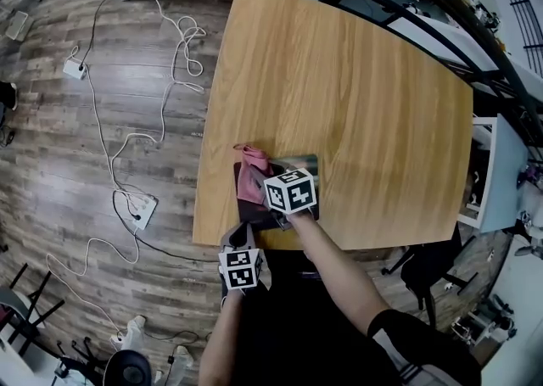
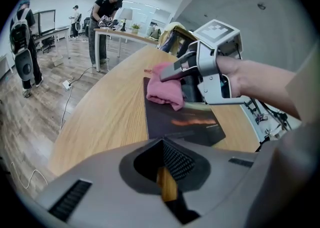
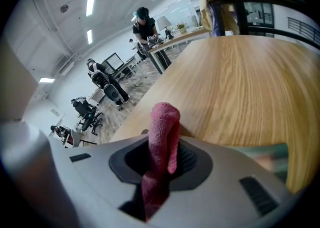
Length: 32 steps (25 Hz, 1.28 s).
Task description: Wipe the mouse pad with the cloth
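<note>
A wooden counter (image 1: 356, 121) seen from above, with a dark mouse pad (image 2: 182, 124) lying at its near left corner, close to the edge. The right tongs (image 3: 161, 164) are clamped on a fold of a pink cloth (image 3: 162, 127), which sticks up between the jaws. The rest of the cloth is bunched on the far left part of the pad. The left tongs (image 2: 167, 182) hang just off the counter's near edge, jaws drawn almost together with nothing between them.

The wiping looks barely started, since most of the pad lies bare.

To wipe well, the right tongs should likely press the bunched cloth flat and drag it in overlapping strokes across the whole pad. The pad may slide on the smooth wood, being so near the edge. Resting the left tongs on its near corner would probably steady it. The grip on the cloth is a thin pinch, so gentle strokes seem wise.
</note>
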Each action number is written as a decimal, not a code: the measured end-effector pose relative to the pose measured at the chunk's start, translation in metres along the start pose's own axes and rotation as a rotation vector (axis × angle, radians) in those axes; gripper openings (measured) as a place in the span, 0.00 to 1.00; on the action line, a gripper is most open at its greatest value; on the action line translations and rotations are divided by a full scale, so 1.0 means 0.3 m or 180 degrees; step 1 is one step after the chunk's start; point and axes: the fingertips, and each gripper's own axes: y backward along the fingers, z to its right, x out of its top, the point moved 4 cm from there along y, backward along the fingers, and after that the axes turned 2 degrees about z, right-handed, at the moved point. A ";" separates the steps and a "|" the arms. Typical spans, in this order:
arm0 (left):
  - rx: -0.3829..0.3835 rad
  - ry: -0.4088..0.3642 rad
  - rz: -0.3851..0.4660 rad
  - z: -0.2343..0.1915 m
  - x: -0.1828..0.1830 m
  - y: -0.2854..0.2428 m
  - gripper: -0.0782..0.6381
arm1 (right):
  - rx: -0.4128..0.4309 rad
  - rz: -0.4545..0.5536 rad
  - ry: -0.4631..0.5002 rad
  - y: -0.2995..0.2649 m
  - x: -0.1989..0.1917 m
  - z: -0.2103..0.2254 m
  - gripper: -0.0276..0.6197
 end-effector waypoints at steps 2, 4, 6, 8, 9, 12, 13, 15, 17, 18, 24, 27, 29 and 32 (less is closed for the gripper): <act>0.0027 -0.0046 -0.0024 -0.008 -0.013 0.009 0.14 | -0.0047 0.0026 -0.0060 0.025 -0.013 0.030 0.18; 0.0047 -0.0083 0.0004 -0.008 -0.005 0.011 0.14 | -0.0084 0.0043 -0.0109 0.050 -0.019 0.068 0.18; 0.0063 -0.0095 0.0020 -0.005 0.006 0.007 0.14 | -0.0134 0.0045 -0.0133 0.072 -0.019 0.111 0.18; 0.0067 -0.0071 0.0020 -0.004 0.014 0.005 0.14 | -0.0187 0.0055 -0.0164 0.096 -0.019 0.154 0.18; 0.0066 -0.0057 0.0022 -0.004 0.018 0.006 0.14 | -0.0214 0.0066 -0.0187 0.111 -0.019 0.174 0.18; 0.0064 -0.0005 0.0022 -0.005 0.022 0.009 0.14 | -0.0277 0.0099 -0.0267 0.156 -0.022 0.231 0.18; 0.0070 0.0007 0.0017 -0.005 0.023 0.010 0.14 | -0.0295 0.0108 -0.0287 0.168 -0.023 0.250 0.18; 0.0090 0.0025 0.0024 -0.008 0.024 0.008 0.14 | -0.0335 0.0129 -0.0317 0.190 -0.025 0.287 0.18; 0.0116 0.0037 0.0053 -0.010 0.021 0.006 0.14 | -0.0369 0.0145 -0.0349 0.210 -0.029 0.321 0.18; 0.0133 0.0032 0.0058 -0.010 0.021 0.007 0.14 | -0.0384 0.0151 -0.0362 0.220 -0.032 0.336 0.18; 0.0208 0.0022 0.0025 -0.013 0.022 0.007 0.14 | -0.0484 0.0186 -0.0391 0.275 -0.047 0.421 0.18; 0.0222 0.0020 0.0015 -0.009 0.025 0.009 0.14 | -0.0536 0.0208 -0.0424 0.304 -0.060 0.458 0.18; 0.0232 0.0009 0.0009 -0.005 0.028 0.011 0.14 | -0.0596 0.0222 -0.0456 0.327 -0.069 0.491 0.18; 0.0228 -0.0040 0.0007 0.000 0.034 0.007 0.14 | -0.0733 0.0262 -0.0503 0.368 -0.080 0.548 0.18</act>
